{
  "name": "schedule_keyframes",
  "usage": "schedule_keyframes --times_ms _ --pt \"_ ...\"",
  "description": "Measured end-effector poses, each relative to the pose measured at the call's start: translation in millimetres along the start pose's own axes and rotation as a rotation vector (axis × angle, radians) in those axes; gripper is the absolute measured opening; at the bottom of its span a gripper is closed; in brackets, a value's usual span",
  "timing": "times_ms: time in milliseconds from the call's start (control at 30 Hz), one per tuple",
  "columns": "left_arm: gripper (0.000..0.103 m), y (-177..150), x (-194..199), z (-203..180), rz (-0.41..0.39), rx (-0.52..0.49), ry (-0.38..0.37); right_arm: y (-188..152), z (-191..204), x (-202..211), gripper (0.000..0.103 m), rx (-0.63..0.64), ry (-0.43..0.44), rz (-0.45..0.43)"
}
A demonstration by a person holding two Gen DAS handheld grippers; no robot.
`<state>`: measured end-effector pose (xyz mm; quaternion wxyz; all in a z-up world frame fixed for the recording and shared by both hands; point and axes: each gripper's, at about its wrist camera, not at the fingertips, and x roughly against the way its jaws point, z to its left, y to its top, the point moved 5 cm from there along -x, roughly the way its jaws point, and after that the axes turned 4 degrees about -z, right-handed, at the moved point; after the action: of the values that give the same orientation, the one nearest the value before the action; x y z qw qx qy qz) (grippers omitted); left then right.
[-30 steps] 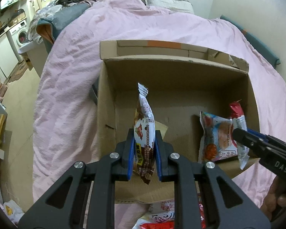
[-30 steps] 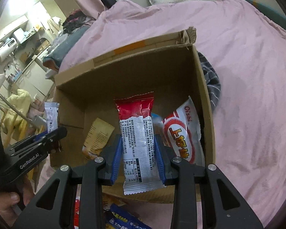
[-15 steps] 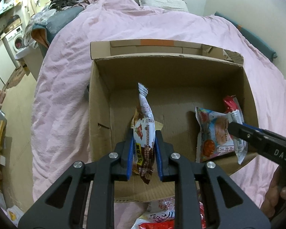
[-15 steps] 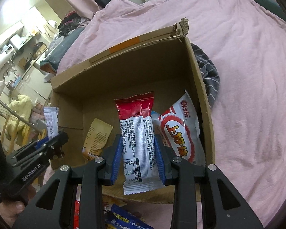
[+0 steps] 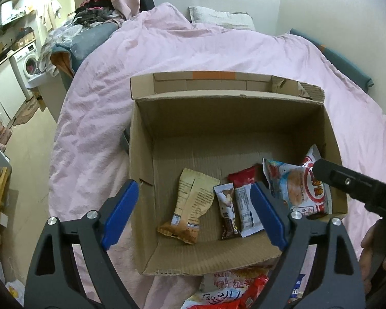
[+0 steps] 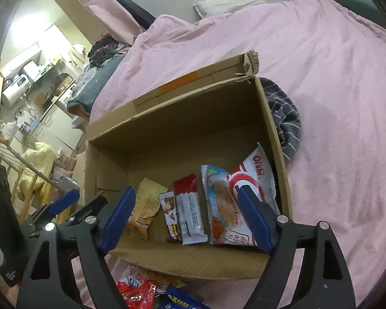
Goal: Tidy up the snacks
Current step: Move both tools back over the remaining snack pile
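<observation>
Both grippers opening above cardboard box (image 5: 141, 154) on pink duvet (image 5: 95, 108); nothing held.

Left gripper (image 5: 193, 213) and right gripper (image 6: 185, 216) are spreading their blue pads wide, nothing pressing between them. Snacks are lying in the box's near half: tan packet (image 5: 190, 206) leftmost, brown chocolate bar (image 5: 227, 211) touching red-and-white bar (image 5: 245, 206), then blue-white cracker bag (image 6: 222, 206) overlapping white Oishi bag (image 6: 257, 172) leaning on the right wall. More wrappers (image 5: 234, 291) are lying outside, near side.
</observation>
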<state>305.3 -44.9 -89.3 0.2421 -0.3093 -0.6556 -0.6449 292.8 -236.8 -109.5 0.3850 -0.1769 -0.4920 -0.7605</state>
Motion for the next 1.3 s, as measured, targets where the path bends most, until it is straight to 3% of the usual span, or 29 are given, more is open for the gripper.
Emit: schedule_keyframes --times_ms 333,833,1133,1300 --pt "0.086 1 5 2 -0.006 0.023 -0.004 4 3 4 0.084 -0.018 0.015 -0.004" --pt "0.086 -6 53 9 -0.055 0.008 -0.011 -8 13 49 0.084 -0.041 0.026 -0.055" --pt "0.086 -32 69 18 0.0 0.027 -0.014 -27 5 70 0.084 -0.082 0.022 -0.042" --pt "0.086 -44 72 31 0.04 0.094 -0.019 -43 0 80 0.084 -0.108 0.014 -0.016"
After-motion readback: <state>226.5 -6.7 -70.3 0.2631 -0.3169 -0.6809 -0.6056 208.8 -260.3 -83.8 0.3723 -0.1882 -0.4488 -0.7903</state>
